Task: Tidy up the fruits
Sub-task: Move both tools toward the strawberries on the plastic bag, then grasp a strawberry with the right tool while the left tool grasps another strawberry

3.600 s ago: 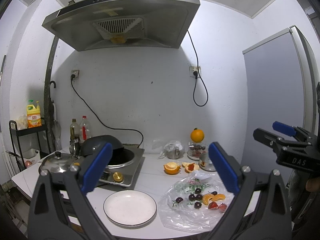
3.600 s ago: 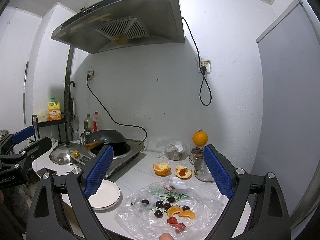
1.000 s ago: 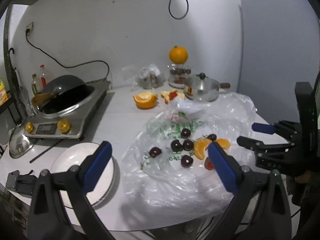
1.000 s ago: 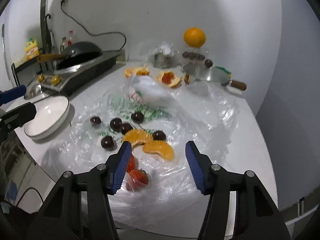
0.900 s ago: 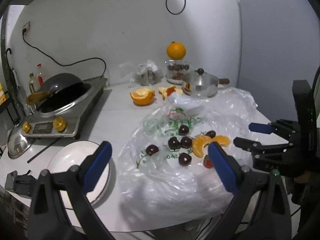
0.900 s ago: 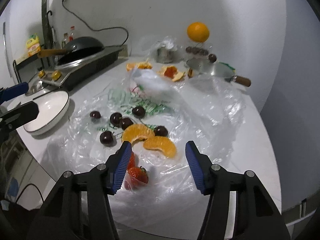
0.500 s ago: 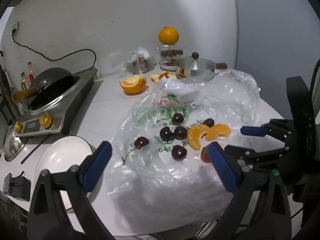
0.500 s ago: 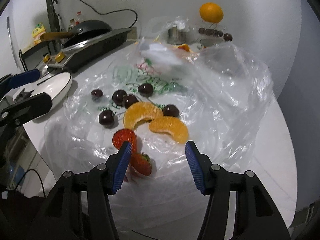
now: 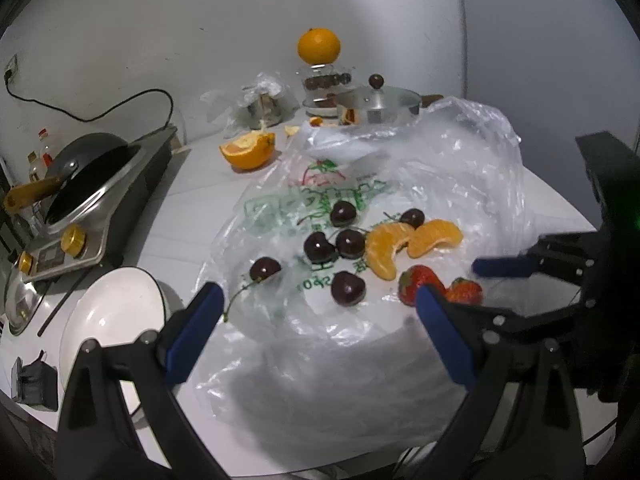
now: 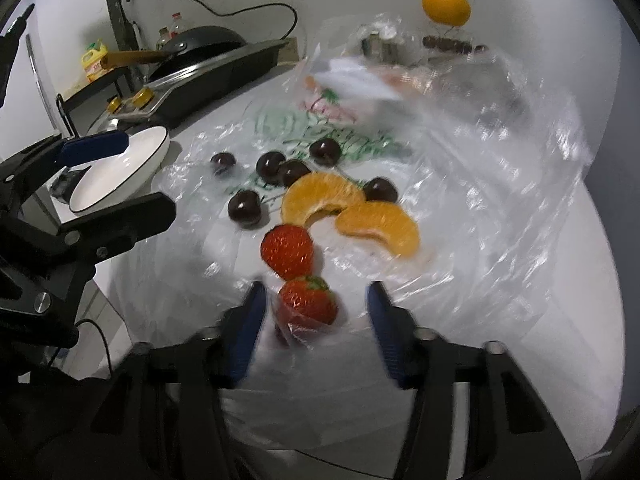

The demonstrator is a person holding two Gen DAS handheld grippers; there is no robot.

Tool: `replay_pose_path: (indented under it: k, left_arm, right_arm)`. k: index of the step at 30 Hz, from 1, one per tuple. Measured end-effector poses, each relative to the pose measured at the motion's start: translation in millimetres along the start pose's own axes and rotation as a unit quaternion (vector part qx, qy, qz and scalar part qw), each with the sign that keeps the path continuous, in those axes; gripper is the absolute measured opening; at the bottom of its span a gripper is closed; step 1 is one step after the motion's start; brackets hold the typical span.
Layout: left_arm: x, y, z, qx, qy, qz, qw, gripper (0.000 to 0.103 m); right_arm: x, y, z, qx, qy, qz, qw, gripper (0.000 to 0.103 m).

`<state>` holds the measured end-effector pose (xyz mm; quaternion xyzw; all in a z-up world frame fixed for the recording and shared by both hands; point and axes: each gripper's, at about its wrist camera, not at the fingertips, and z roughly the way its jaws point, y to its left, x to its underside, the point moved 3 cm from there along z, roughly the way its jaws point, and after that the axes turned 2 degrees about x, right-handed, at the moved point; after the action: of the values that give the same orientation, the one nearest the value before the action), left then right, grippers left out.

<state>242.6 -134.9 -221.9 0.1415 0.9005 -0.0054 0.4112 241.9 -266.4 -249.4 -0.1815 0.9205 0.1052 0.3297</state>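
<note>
On a flattened clear plastic bag (image 10: 480, 200) lie two strawberries, two orange segments (image 10: 320, 196) and several dark cherries (image 10: 244, 208). My right gripper (image 10: 315, 296) straddles the nearer strawberry (image 10: 308, 304). Its jaws are closing, with a gap still showing on each side of the fruit. The second strawberry (image 10: 287, 250) sits just beyond it. My left gripper (image 9: 316, 300) hangs wide open above the bag's near part, with a cherry (image 9: 348, 288) ahead between its fingers. A white plate (image 9: 112, 312) stands to the left of the bag.
At the back left, an induction cooker (image 9: 100, 216) carries a black wok (image 9: 84, 160). At the back are a half orange (image 9: 248, 150), a lidded steel pot (image 9: 376, 106) and a whole orange (image 9: 319, 46) on a jar. The table's front edge is close below both grippers.
Both grippers have come down and nearer to the fruit. The right gripper's jaws have narrowed and now flank the near strawberry. The fruit itself lies where it was.
</note>
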Motion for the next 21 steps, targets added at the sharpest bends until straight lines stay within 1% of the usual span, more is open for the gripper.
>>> replay_pose_path:
  k: [2, 3, 8, 14, 18, 21]
  left_arm:
    - [0.1, -2.0, 2.5, 0.002, 0.002, 0.004, 1.0000, 0.097]
    - [-0.1, -2.8, 3.7, 0.002, 0.004, 0.006, 1.0000, 0.097]
    - [-3.2, -8.0, 8.8, 0.002, 0.009, 0.014, 0.9999, 0.097]
    - [-9.6, -13.4, 14.8, 0.002, 0.012, 0.021, 0.9997, 0.097]
    - [-11.8, -18.6, 22.9, 0.004, 0.018, 0.024, 0.9995, 0.097]
    - [-11.9, -23.1, 31.3, 0.004, 0.025, 0.027, 0.9993, 0.097]
  right_arm:
    - [1.1, 0.2, 0.7, -0.013, -0.002, 0.007, 1.000, 0.036]
    - [0.6, 0.2, 0.6, -0.019, -0.003, 0.010, 1.000, 0.034]
    - [-2.6, -2.7, 4.0, -0.036, 0.005, 0.016, 0.999, 0.034]
    - [-9.1, -10.4, -5.8, -0.049, -0.014, 0.023, 0.998, 0.033]
    - [-13.4, -20.6, -11.8, -0.045, -0.026, 0.033, 0.998, 0.033]
    - [-13.1, -32.6, -9.4, -0.037, -0.026, 0.051, 0.998, 0.033]
